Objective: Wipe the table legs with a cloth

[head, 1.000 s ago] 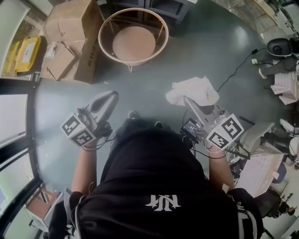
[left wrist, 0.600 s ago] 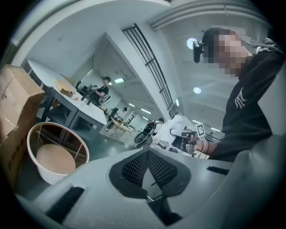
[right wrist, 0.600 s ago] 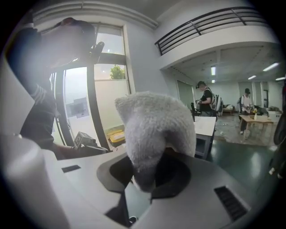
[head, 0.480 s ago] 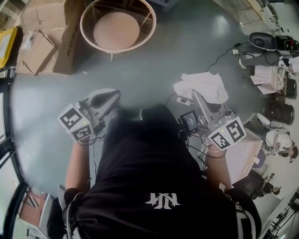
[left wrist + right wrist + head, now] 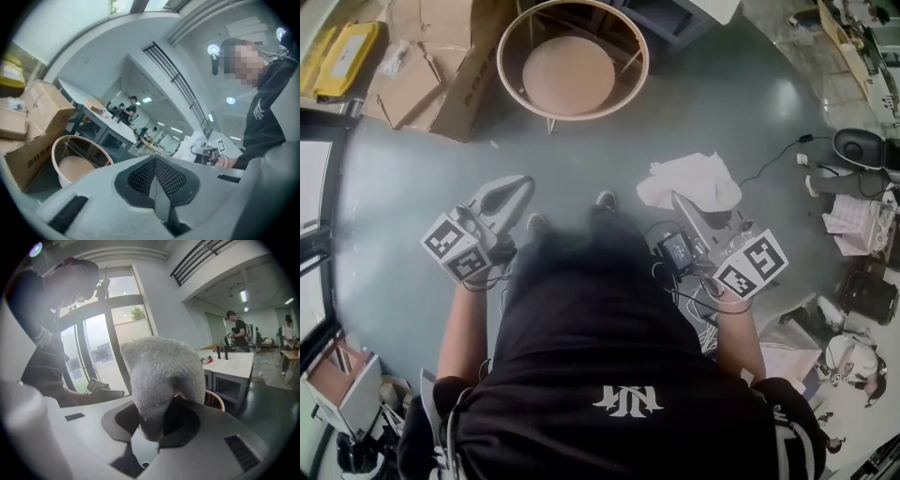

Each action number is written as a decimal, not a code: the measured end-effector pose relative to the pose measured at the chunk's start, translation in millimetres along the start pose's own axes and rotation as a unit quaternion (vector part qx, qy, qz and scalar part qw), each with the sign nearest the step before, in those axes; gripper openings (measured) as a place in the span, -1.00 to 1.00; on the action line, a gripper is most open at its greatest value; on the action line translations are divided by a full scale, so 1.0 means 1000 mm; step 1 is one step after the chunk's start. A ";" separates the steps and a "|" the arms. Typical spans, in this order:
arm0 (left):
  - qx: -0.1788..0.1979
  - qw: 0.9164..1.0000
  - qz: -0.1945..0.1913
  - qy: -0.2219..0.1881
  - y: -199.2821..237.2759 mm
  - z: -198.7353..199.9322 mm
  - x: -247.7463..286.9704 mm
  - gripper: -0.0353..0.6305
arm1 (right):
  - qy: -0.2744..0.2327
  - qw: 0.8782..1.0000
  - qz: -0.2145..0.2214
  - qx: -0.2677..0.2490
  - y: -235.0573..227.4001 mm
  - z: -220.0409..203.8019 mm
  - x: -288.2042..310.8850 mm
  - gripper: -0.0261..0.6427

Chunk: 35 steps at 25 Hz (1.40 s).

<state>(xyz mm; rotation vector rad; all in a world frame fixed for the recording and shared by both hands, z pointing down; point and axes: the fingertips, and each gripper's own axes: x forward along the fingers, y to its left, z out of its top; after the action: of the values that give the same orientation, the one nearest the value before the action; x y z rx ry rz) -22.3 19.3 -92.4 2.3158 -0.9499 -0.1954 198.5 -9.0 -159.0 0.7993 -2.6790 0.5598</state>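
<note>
The grey floor [image 5: 412, 206] fills most of the head view, and the person in the black shirt [image 5: 609, 356] stands on it looking steeply down. Flattened cardboard boxes [image 5: 441, 66] lie at the upper left.

Just beside them stands the round table [image 5: 581, 116], a pale ring around a brown disc. Its thin legs [image 5: 630, 62] show between the two. It is well apart from both grippers, so no leg is being wiped at this moment. This looks like the approach, with the wiping itself not yet begun.

The white cloth [image 5: 689, 180] is bunched in the right gripper [image 5: 682, 204], whose jaws are clamped on its lower end. The loose bulk stands out in front of them. Held this way, the free wad leads the gripper, which should let soft fabric rather than hard plastic meet a leg.

The left gripper [image 5: 511, 192] is held forward at about the same height. Its jaws are pressed together with nothing between them, and it points toward the table. It is probably kept free to steady the light frame, which could slide or tip under a sideways rub.
</note>
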 end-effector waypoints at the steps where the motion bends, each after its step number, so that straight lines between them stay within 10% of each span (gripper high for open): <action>1: -0.005 1.000 0.029 -0.009 0.002 0.000 0.009 -0.88 | 0.004 1.000 0.019 0.004 -0.008 -0.003 0.000 -0.69; 15: -0.019 0.987 0.157 -0.024 -0.063 -0.017 0.034 -0.88 | 0.077 0.964 0.255 0.009 -0.038 -0.048 0.058 -0.69; 25: -0.005 0.992 0.123 -0.007 -0.024 -0.012 -0.042 -0.88 | 0.078 0.976 0.196 0.053 0.019 -0.084 0.102 -0.69; 35: 0.014 0.999 0.027 0.034 0.092 0.021 -0.174 -0.88 | 0.032 0.995 0.036 0.088 0.130 -0.071 0.189 -0.69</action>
<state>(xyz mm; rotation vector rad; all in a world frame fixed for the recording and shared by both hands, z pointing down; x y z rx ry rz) -210.4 75.8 -70.5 2.3044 -0.9848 -0.0818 -16.7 36.0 -61.4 0.7189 -2.6355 0.8346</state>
